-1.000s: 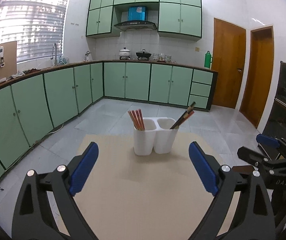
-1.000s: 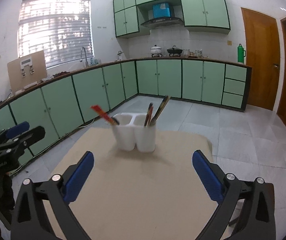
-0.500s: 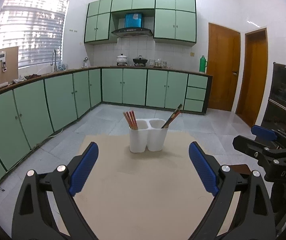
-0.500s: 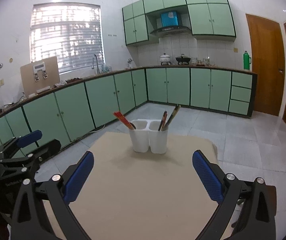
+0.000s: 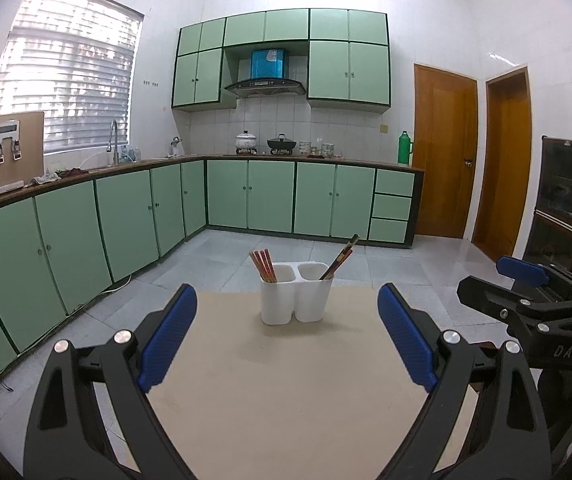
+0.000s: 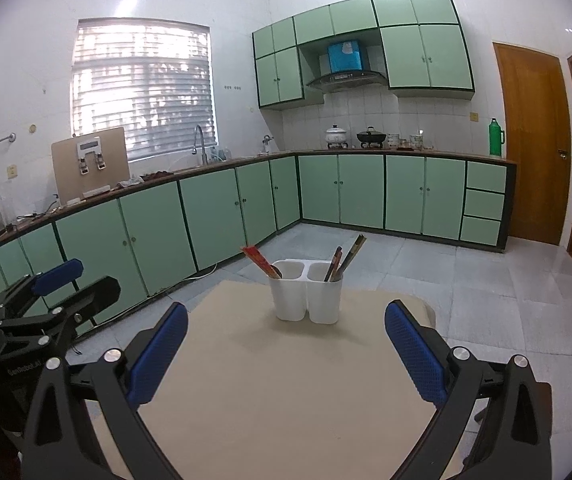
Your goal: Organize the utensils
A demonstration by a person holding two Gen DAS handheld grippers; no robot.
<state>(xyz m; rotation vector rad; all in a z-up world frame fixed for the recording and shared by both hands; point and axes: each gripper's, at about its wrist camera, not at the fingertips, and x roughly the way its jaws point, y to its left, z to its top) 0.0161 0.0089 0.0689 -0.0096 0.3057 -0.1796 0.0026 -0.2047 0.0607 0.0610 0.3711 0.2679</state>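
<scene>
Beige bench (image 5: 286,392) is carrying a white two-cup holder (image 5: 296,298) with chopsticks; left tongs (image 5: 286,344) and right tongs (image 6: 286,354) are hovering released, empty.

both grippers have drawn back and up from the white utensil holder (image 5: 296,294), which now sits farther off and lower in both views.

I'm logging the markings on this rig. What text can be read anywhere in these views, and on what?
"DAS": on the black body of the right gripper, seen from the left wrist view.
White lettering on the left gripper body, right wrist view: too blurred to read.
Blue panel on the range hood: markings too small.
</scene>
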